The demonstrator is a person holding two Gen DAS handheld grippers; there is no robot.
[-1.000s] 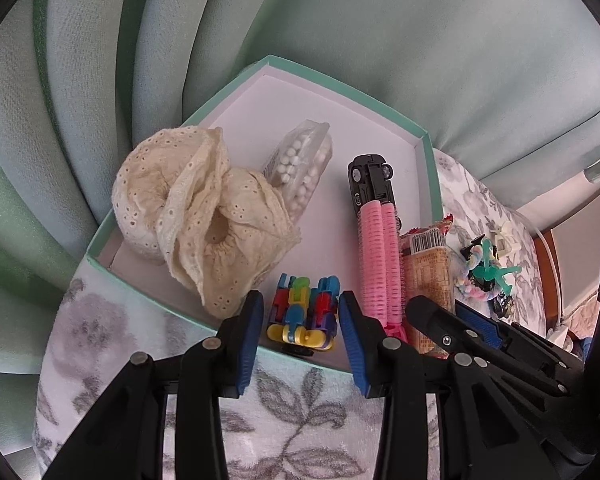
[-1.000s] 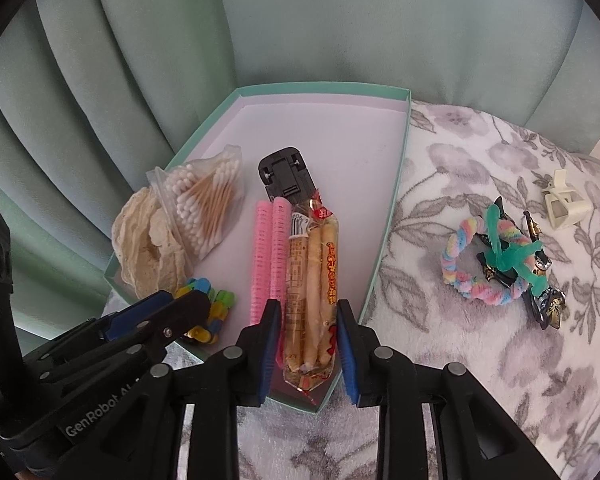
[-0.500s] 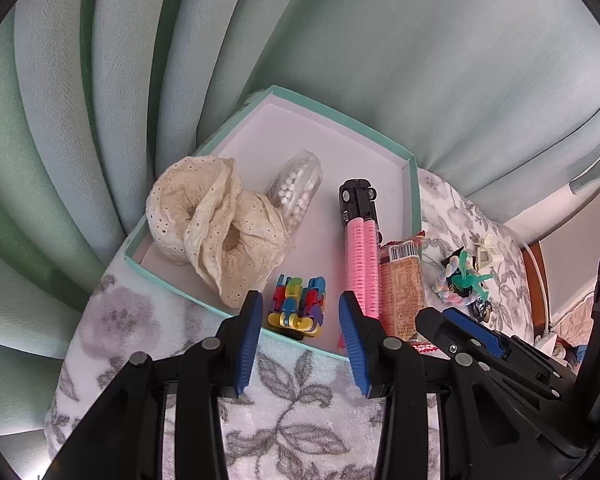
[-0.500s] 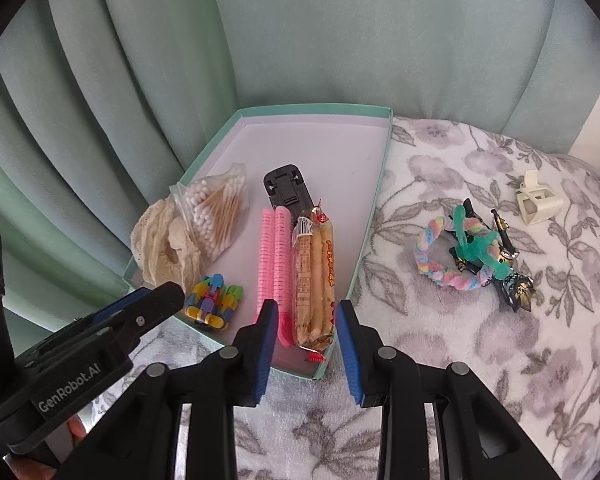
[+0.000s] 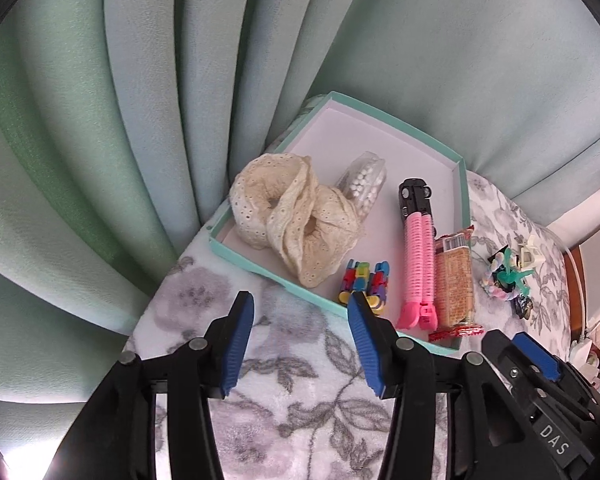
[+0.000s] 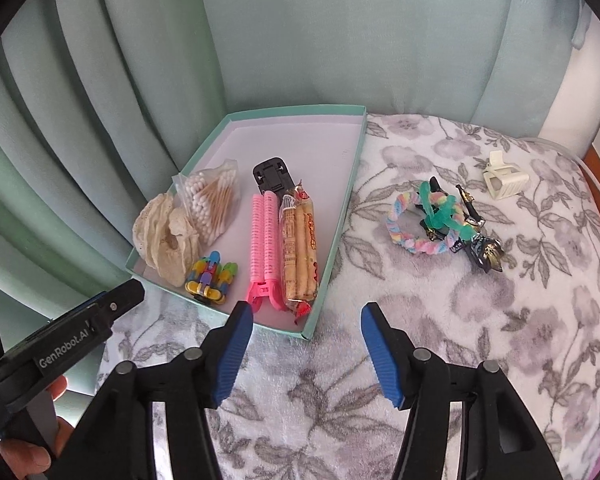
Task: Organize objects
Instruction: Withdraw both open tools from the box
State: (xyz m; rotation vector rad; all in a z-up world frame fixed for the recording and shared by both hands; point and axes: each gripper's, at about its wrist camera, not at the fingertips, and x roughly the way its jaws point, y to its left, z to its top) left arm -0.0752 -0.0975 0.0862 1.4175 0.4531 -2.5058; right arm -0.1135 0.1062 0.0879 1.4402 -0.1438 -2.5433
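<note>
— So, both tools?
— Left hand-held gripper (image 5: 300, 312) and right hand-held gripper (image 6: 306, 322) are opening, nothing between the jaws.
— And the snack pack (image 6: 300, 244)?
— Inside the teal box (image 6: 342, 208), beside the pink hair roller clip (image 6: 265, 236); colourful block toy (image 6: 210, 276) near it.

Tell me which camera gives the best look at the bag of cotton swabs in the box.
The right wrist view. There the bag of cotton swabs lies unobstructed, with white tips and wooden sticks both visible. In the left wrist view the bag is half hidden behind the cream lace scrunchie, showing only white tips.
</note>
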